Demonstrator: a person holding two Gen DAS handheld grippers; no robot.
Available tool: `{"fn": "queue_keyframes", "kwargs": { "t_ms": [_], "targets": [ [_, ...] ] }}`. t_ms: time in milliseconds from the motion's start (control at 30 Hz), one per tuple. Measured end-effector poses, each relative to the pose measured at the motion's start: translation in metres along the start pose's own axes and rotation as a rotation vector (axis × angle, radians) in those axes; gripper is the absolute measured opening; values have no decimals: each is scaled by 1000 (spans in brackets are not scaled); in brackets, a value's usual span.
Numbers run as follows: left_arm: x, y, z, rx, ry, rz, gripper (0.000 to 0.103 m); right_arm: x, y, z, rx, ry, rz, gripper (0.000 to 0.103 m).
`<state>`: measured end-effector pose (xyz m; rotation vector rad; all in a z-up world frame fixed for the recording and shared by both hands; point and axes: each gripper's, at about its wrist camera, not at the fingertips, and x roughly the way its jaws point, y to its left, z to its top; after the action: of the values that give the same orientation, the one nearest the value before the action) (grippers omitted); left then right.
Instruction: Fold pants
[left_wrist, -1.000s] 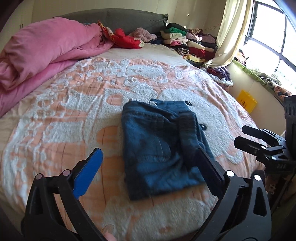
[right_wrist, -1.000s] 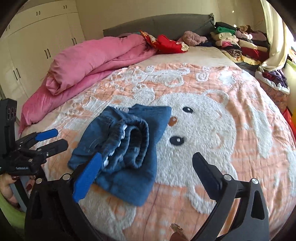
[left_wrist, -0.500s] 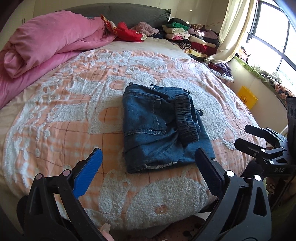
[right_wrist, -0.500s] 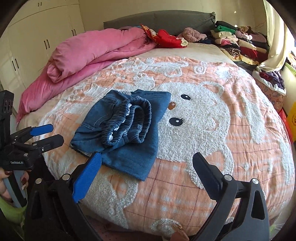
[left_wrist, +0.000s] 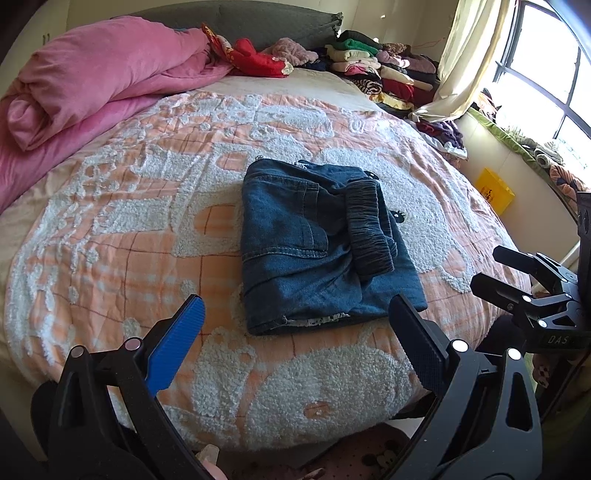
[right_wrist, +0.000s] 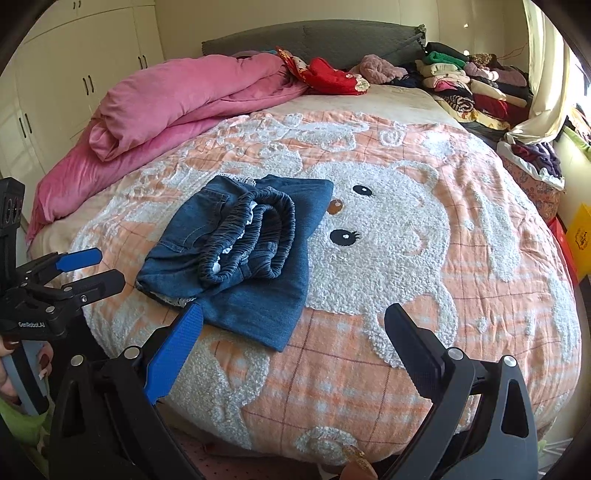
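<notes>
The blue denim pants lie folded into a compact rectangle on the orange and white bedspread, the elastic waistband on top. They also show in the right wrist view. My left gripper is open and empty, held back over the near edge of the bed, short of the pants. My right gripper is open and empty, also short of the pants. Each gripper appears in the other's view: the right one and the left one.
A rolled pink duvet lies at the far left of the bed. Stacks of folded clothes sit at the head on the right. A yellow box stands by the window wall. White wardrobes stand to the left.
Both grippers have drawn back from the pants toward the foot of the bed. The pants lie as before and look farther away.
</notes>
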<state>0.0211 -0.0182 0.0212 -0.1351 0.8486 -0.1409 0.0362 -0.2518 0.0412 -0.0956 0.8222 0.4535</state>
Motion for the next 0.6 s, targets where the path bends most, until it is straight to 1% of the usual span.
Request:
{"fn": "queue_keyframes", "kwargs": {
  "t_ms": [600],
  "targets": [
    [-1,3,1,-6,12,24,93,-3,-2,2,4,-4,-6,98]
  ]
}}
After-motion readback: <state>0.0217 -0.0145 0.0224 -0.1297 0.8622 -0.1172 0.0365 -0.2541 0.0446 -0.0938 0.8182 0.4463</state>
